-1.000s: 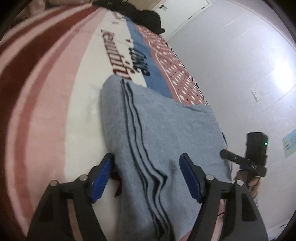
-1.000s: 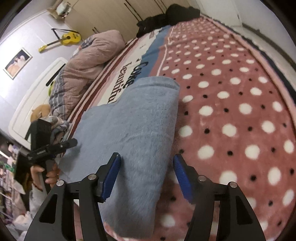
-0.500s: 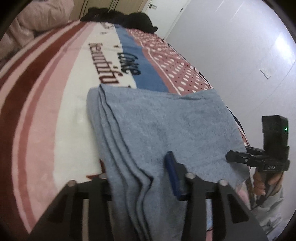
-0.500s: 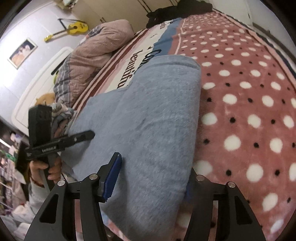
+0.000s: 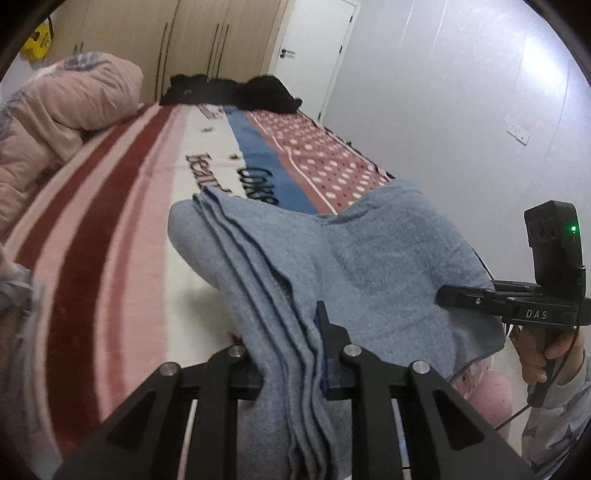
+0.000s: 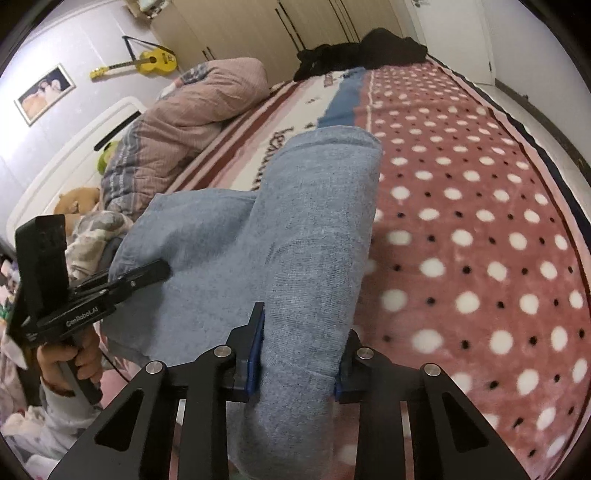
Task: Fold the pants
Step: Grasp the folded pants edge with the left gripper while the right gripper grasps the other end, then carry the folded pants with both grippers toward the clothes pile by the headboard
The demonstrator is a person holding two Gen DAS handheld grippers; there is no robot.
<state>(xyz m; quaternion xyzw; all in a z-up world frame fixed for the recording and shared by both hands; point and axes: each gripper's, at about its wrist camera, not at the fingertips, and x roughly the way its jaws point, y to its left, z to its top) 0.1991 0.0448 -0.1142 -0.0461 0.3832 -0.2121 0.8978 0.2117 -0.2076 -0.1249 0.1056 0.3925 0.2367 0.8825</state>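
Right wrist: blue-grey fleecy pants [image 6: 295, 236], folded w/ layered edges, gripped in both jaws.

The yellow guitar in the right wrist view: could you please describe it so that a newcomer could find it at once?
Start at the pale wall behind the bed's white headboard. The small yellow guitar hangs there beside the wooden wardrobe doors, up and to the right of a framed photograph. It is the only bright yellow, long-necked thing on that wall.
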